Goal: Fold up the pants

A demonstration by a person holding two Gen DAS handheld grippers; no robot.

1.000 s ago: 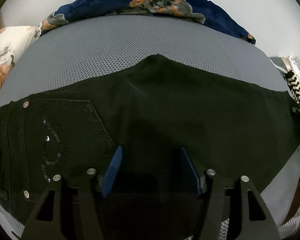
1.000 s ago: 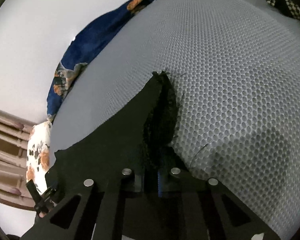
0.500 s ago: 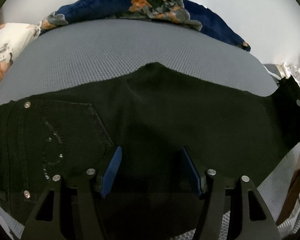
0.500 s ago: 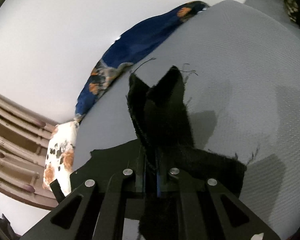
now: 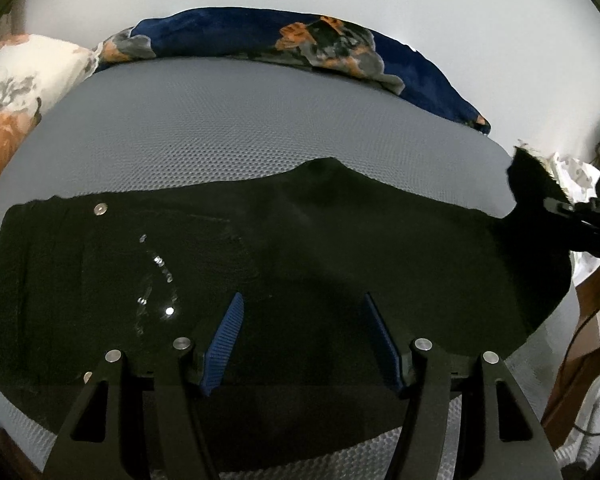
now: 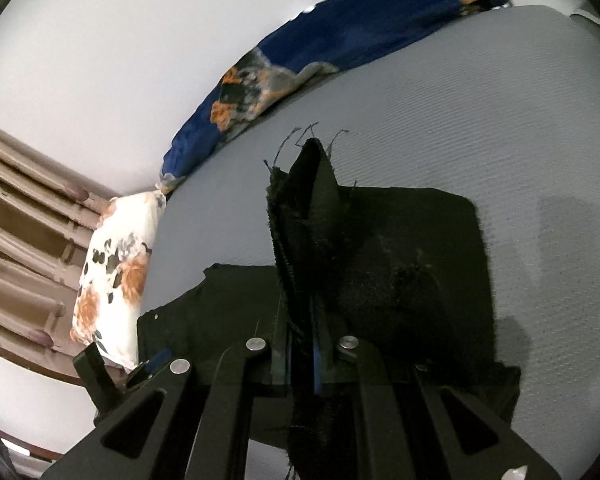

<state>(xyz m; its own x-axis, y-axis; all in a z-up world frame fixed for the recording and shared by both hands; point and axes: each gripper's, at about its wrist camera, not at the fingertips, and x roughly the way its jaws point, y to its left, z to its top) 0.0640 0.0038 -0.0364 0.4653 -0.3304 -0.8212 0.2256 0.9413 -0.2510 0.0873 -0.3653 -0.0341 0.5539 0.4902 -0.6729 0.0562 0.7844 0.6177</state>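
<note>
Pants [image 5: 340, 260], black, lie spread across a grey mesh-covered mattress [image 5: 220, 128], filling the middle band of the left wrist view from 9 o'clock to 3 o'clock.

Items, left to right in that view:
- White floral pillow [image 5: 12, 92] at 10 o'clock, on the mattress's far left corner.
- Back pocket [image 5: 160, 264] with metal rivets and small studs, at 8 o'clock, waist end toward the left.
- Left gripper [image 5: 304, 340] at 6 o'clock, jaws standing apart over the seat of the pants, blue pads [image 5: 224, 344] clear of each other; whether they touch the cloth cannot be told.
- Navy floral blanket [image 5: 300, 40] at 12 o'clock, bunched along the far edge against a pale wall.
- Raised leg end with frayed hem at 3 o'clock, lifted off the mattress by the right gripper [image 5: 572, 210].

Right wrist view: right gripper [image 6: 302, 344] at 6 o'clock, jaws closed on the frayed hem [image 6: 308, 200], which stands up between them; the rest of the leg hangs folded below and to the right.
</note>
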